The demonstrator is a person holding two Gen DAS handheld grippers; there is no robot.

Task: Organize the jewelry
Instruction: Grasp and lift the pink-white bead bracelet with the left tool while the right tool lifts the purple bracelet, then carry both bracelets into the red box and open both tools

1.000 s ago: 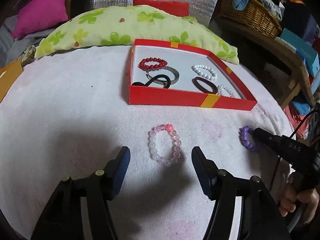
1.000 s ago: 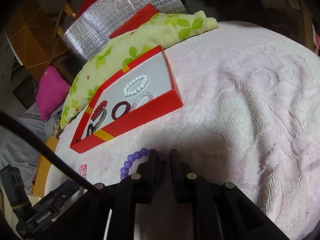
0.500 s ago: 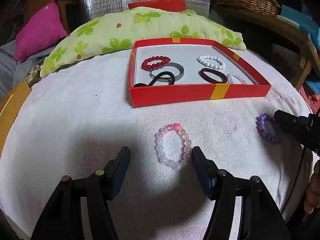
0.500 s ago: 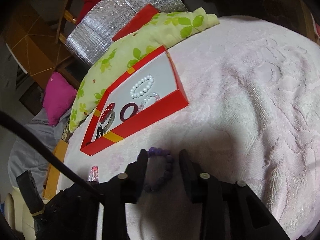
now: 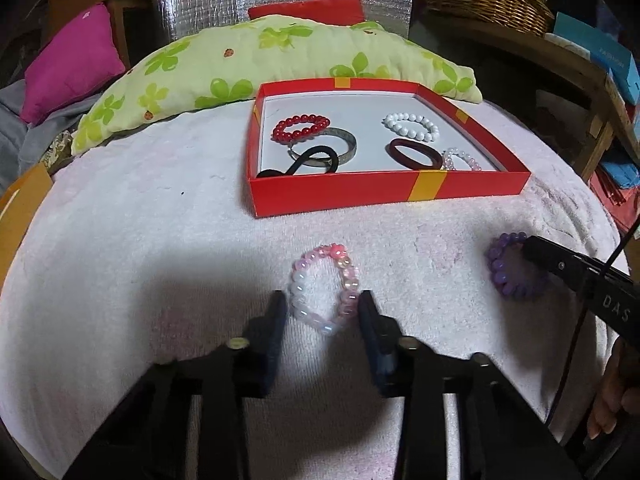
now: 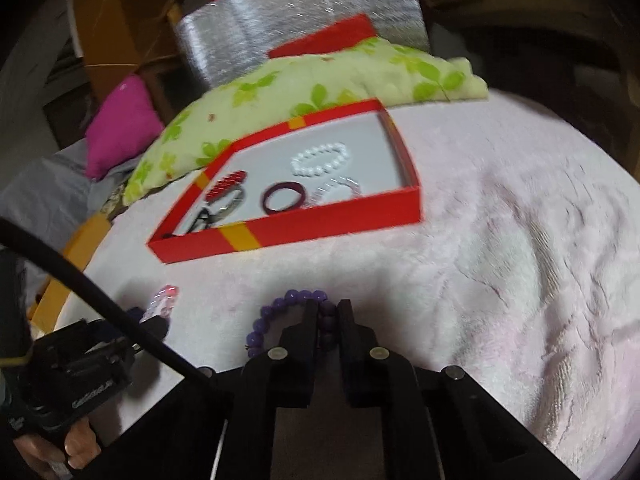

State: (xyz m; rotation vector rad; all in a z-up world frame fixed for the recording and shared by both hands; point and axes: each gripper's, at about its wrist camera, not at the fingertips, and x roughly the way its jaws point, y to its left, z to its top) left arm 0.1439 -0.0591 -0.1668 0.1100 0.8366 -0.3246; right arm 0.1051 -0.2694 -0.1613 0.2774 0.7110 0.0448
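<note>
The left gripper (image 5: 323,304) has just been closing, and its dark fingers now flank the pink and white beaded bracelet (image 5: 324,286) lying on the pale pink towel (image 5: 140,220); the right finger touches the beads, while whether the left one presses them I cannot tell. The right gripper (image 6: 328,312) has just been closing too, and its jaws now pinch the right side of the purple beaded bracelet (image 6: 276,312), whose loop curves out to the left on the towel. Farther off sits the shallow red cardboard box (image 5: 360,194) with a yellow stripe. Inside lie a red bead bracelet (image 5: 300,128), a silver bangle (image 5: 344,148), a black hair tie (image 5: 304,164), a white bead bracelet (image 5: 412,126), a dark maroon ring-shaped band (image 5: 412,154) and a clear bead bracelet (image 5: 460,160). Beyond the box rests a green leaf-print pillow (image 5: 240,64).
</note>
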